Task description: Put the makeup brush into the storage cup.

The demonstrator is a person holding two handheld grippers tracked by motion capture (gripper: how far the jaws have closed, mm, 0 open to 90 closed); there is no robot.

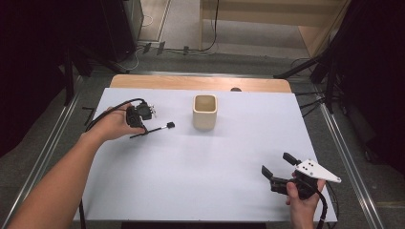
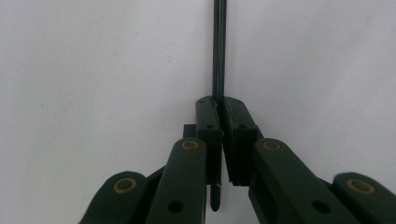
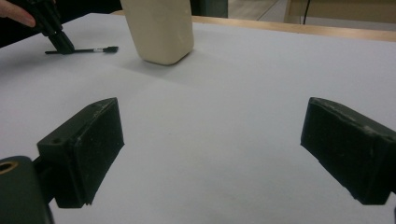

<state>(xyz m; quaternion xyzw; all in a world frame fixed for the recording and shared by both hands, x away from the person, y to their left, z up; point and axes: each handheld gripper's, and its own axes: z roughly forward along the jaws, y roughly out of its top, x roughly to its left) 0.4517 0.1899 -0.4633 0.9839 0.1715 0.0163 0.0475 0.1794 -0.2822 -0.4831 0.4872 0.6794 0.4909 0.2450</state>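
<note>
A thin black brush lies low over the white table sheet, its small head pointing right toward a cream square cup. My left gripper is shut on the brush's handle, which runs straight out between the closed pads. The cup stands upright at the table's middle back, a short way right of the brush head. My right gripper hovers near the front right corner, open, nothing between its pads. Its view takes in the cup, the brush and the left gripper.
A wooden strip borders the table's far edge. Metal rails run along both sides. Dark stands and cables crowd the floor behind and to the right.
</note>
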